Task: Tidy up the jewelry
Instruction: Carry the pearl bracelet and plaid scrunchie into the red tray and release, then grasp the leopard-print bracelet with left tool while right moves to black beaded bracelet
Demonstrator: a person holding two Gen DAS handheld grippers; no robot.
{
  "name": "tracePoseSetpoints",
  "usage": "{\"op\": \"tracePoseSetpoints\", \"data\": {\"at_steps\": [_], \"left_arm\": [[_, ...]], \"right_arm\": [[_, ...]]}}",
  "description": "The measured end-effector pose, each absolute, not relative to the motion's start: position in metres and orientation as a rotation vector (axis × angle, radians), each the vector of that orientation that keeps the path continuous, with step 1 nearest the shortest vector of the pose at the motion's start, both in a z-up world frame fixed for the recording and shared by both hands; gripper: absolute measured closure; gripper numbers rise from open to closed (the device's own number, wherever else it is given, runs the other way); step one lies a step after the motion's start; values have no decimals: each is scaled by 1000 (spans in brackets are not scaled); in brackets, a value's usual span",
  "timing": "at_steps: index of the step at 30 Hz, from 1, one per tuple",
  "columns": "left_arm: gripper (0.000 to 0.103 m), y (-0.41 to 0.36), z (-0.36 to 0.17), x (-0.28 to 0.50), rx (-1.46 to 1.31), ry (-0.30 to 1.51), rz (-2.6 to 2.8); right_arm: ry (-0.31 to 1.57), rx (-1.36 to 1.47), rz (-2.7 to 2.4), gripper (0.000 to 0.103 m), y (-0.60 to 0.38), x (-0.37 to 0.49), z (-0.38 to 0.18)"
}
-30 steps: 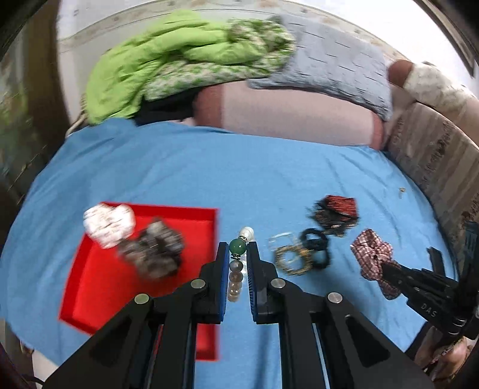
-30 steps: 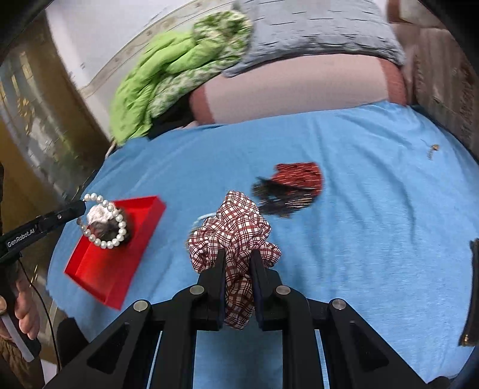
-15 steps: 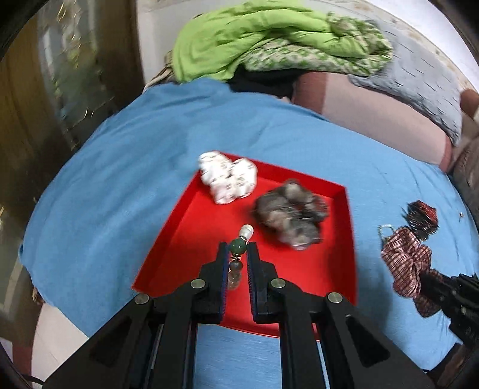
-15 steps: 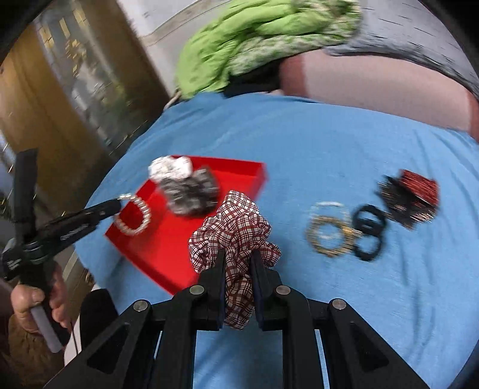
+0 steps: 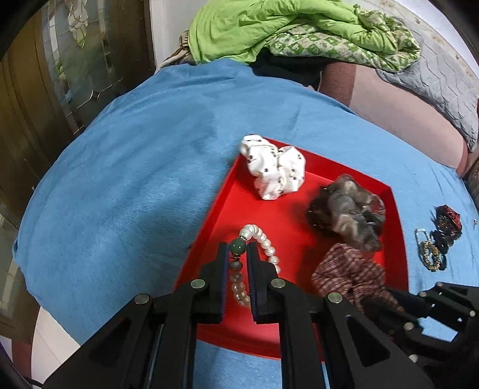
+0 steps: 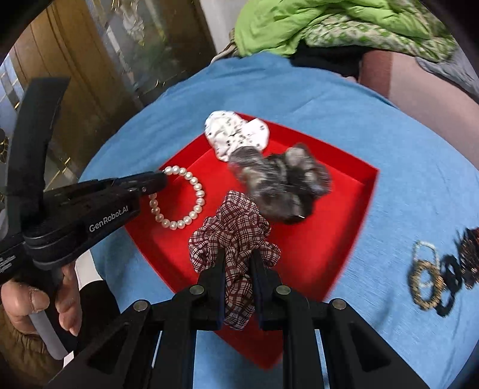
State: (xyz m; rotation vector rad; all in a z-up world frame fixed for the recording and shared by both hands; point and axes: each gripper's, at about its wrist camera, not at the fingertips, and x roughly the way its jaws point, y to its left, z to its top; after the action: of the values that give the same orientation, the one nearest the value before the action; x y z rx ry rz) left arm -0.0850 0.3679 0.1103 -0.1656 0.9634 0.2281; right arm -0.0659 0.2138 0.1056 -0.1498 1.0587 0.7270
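My left gripper (image 5: 237, 251) is shut on a pearl bracelet (image 5: 263, 241) with a green bead and holds it over the near left part of the red tray (image 5: 239, 206). From the right wrist view the bracelet (image 6: 194, 191) hangs as a ring from the left gripper (image 6: 161, 179) above the tray (image 6: 338, 239). My right gripper (image 6: 238, 257) is shut on a plaid scrunchie (image 6: 233, 233) over the tray's near side; it also shows in the left wrist view (image 5: 347, 272). A white scrunchie (image 5: 274, 170) and a grey scrunchie (image 5: 347, 209) lie in the tray.
The tray sits on a blue bedsheet (image 5: 134, 179). A gold bracelet (image 6: 425, 278), black rings (image 6: 450, 269) and a dark red-black piece (image 5: 447, 218) lie on the sheet to the right. Green bedding (image 5: 284, 27) and pillows are at the back. A door (image 5: 45, 89) stands left.
Both grippers have swung left from the loose jewelry to over the red tray, each carrying its item. The bracelet and the plaid scrunchie now hang lower, close above the tray floor.
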Motion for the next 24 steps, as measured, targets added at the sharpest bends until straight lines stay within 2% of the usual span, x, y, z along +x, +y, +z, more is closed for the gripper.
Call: {"op": "tracePoseSetpoints", "data": {"at_steps": [5,8,10,11,12,17,19,24], "left_arm": [[92,375,110,-87,-182,954,233],[89,377,115,-89,-194,943,231],[73,375,121,-92,-195,930,234],[70,374,125,-94,-194,919,237],[65,372,129,-96,-192,906,241],[62,363,150,-106,-173,863,255],[58,357,159,-110,-168,849,260],[57,332,174,-115,-143,834,243]], "right_arm": [[1095,-152,753,84,228,-65,93],[1099,-151,768,70,229,-69,92],[1089,-149,768,57,228,-73,94],[1079,-146,768,49,226,-74,97],[1069,-143,768,47,224,-76,100],[1033,-108,761,46,207,-88,116],[1024,-85,749,45,195,-92,121],[997,-40,696,44,155,-99,129]]}}
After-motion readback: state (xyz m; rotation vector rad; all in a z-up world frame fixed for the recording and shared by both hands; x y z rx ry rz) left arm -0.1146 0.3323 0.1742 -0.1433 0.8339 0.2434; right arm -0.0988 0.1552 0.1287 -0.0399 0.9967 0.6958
